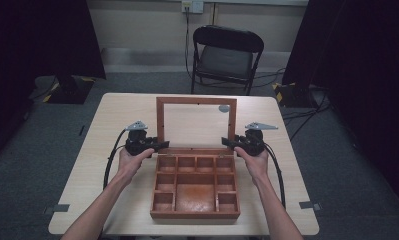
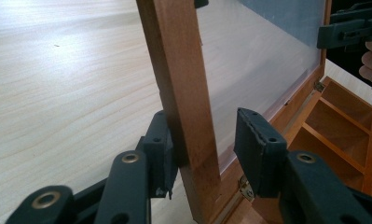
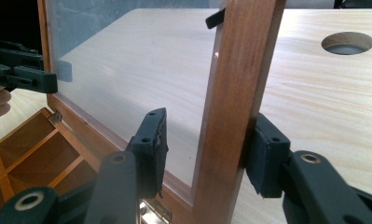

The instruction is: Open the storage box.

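Wooden box point(image 1: 195, 192) sits open near the person's edge of the table point(image 1: 112, 115), compartments showing. Its lid point(image 1: 196, 101), a wood frame round a clear pane, stands upright at the back on small metal hinges.

Left gripper point(image 1: 159, 145): jaws straddle the lid's left upright low down, just above the hinge. In the left gripper view point(image 2: 204, 154) the outer finger point(image 2: 159, 149) lies against the wood on the table side; the inner finger point(image 2: 258, 149) stands apart from it on the pane side, a clear gap between pad and frame. Jaws wide, nothing clamped.

Right gripper point(image 1: 229, 143): same arrangement on the lid's right upright. In the right gripper view point(image 3: 207, 149) the outer finger point(image 3: 267, 158) touches the back of the wood; the inner finger point(image 3: 151, 149) stands apart in front of the pane. Jaws wide, not gripping.

Both hands point(image 1: 132, 162) sit level with the box's back corners. A round hole point(image 3: 347, 43) in the table lies beyond the right fingers. A chair point(image 1: 226, 55) stands past the table's far edge.
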Demonstrator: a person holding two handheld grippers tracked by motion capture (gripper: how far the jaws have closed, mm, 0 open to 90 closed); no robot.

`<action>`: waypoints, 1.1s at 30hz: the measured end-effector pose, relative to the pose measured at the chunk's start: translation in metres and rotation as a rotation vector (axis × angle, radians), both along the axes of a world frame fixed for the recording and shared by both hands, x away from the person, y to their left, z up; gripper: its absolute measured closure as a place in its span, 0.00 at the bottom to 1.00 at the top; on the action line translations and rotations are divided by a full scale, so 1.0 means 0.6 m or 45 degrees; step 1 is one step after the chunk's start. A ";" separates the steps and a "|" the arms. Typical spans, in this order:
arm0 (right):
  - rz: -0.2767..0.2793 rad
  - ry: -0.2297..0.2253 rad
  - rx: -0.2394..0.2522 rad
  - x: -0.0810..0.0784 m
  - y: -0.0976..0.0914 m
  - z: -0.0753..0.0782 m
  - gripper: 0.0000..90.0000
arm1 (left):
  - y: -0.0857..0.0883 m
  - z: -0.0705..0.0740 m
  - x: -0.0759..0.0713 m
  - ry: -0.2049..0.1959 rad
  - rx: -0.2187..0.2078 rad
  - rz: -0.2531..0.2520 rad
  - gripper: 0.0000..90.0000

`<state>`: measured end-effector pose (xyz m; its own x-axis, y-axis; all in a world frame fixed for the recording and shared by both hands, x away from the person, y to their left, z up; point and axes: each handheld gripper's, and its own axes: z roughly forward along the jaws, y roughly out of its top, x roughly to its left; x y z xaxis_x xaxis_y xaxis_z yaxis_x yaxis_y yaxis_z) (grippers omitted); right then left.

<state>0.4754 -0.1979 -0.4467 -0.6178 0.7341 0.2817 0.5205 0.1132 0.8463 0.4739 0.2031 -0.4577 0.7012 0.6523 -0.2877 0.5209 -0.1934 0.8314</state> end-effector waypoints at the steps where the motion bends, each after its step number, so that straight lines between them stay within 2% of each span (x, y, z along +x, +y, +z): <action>1: -0.003 0.000 -0.002 0.001 0.001 0.000 0.59 | 0.000 0.000 0.001 0.001 -0.003 0.006 0.64; 13: -0.025 0.015 0.004 0.011 0.006 -0.010 0.54 | 0.001 -0.005 0.011 0.031 -0.023 0.016 0.61; 21: -0.024 0.024 -0.027 0.019 0.014 -0.009 0.50 | 0.006 -0.006 0.013 0.037 -0.012 0.036 0.59; 22: -0.026 0.030 -0.026 0.019 0.015 -0.009 0.50 | 0.006 -0.007 0.014 0.035 -0.022 0.042 0.60; 29: -0.042 0.059 -0.025 0.024 0.021 -0.021 0.42 | 0.008 -0.013 0.019 0.050 0.003 0.052 0.56; 33: -0.045 0.078 -0.021 0.028 0.023 -0.028 0.39 | 0.008 -0.017 0.021 0.064 0.000 0.057 0.54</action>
